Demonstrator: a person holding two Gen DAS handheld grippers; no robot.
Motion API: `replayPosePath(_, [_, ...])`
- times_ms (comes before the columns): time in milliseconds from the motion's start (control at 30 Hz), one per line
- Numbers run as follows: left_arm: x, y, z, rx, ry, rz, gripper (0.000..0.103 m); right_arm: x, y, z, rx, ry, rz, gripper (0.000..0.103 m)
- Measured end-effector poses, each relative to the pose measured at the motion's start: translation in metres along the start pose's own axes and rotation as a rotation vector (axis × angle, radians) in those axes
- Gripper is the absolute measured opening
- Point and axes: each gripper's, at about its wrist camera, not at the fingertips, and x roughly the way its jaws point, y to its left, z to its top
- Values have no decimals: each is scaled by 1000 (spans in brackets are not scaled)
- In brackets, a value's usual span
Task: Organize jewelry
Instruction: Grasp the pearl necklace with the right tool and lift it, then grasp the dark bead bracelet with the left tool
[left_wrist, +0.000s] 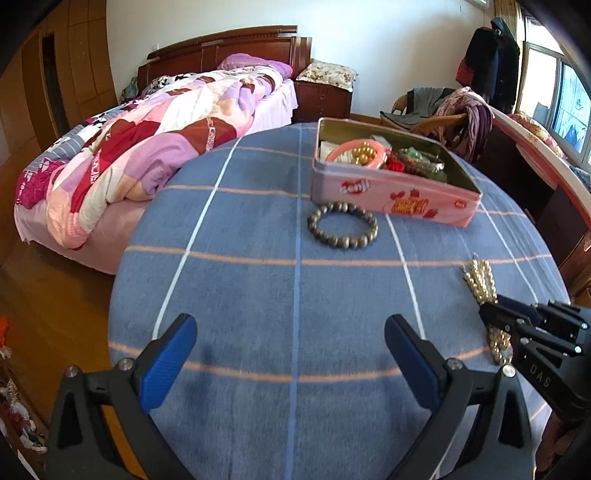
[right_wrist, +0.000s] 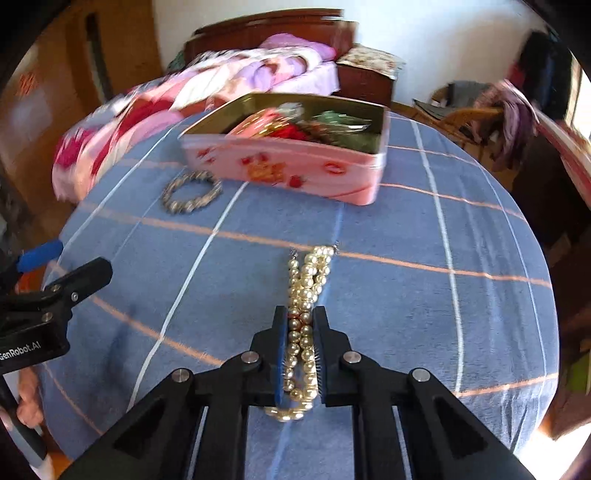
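Your right gripper (right_wrist: 300, 317) has its two fingers closed on the pearl necklace (right_wrist: 306, 295): the blue pads press against the doubled strands from either side, and the pearls fill the narrow gap between them. Ahead of the fingertips the free end of the necklace lies on the blue checked cloth (right_wrist: 406, 295), reaching to an orange stripe; behind the tips a loop of pearls runs back between the fingers toward the gripper body. From the left wrist view, the same necklace (left_wrist: 480, 278) shows just beyond your right gripper (left_wrist: 491, 314), off to the right of your left fingers.

Your left gripper (left_wrist: 290, 334) has its fingers spread wide, with nothing between the blue pads except bare cloth (left_wrist: 258, 221). It hovers above the table; whether the tips touch the cloth cannot be told.

Straight ahead of the left fingers, well apart from them, the dark beaded bracelet (left_wrist: 342, 226) lies flat, just in front of the pink tin (left_wrist: 391, 195). The tin is open, and a pink bangle (left_wrist: 354, 149), gold beads and green and red pieces are heaped inside. From your right fingers, the tin (right_wrist: 288, 166) is far ahead and the bracelet (right_wrist: 192, 192) ahead to the left, beside the tin's near wall.
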Motion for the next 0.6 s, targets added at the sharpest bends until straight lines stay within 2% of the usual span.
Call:
replayPosePath(67, [4, -1, 8, -2, -5, -12, 103, -5, -14, 3, 105, -24, 81, 12])
replayPosePath(133, [11, -5, 20, -8, -4, -45, 103, -12, -23, 5, 173, -55, 121, 12])
replayPosePath(200, [21, -11, 31, -10, 4, -70, 103, -21, -24, 8, 185, -89, 126, 9])
replayPosePath(233, [28, -14, 37, -9, 5, -73, 103, -24, -22, 9, 180, -102, 128, 0])
replayPosePath(367, [61, -26, 55, -13, 57, -86, 103, -40, -18, 16, 149, -158, 108, 0])
replayPosePath(467, [82, -29, 60, -35, 106, -87, 103, -37, -24, 18, 144, -144, 91, 0])
replayPosePath(600, [89, -36, 62, -10, 89, -30, 101, -30, -31, 16, 144, -136, 84, 0])
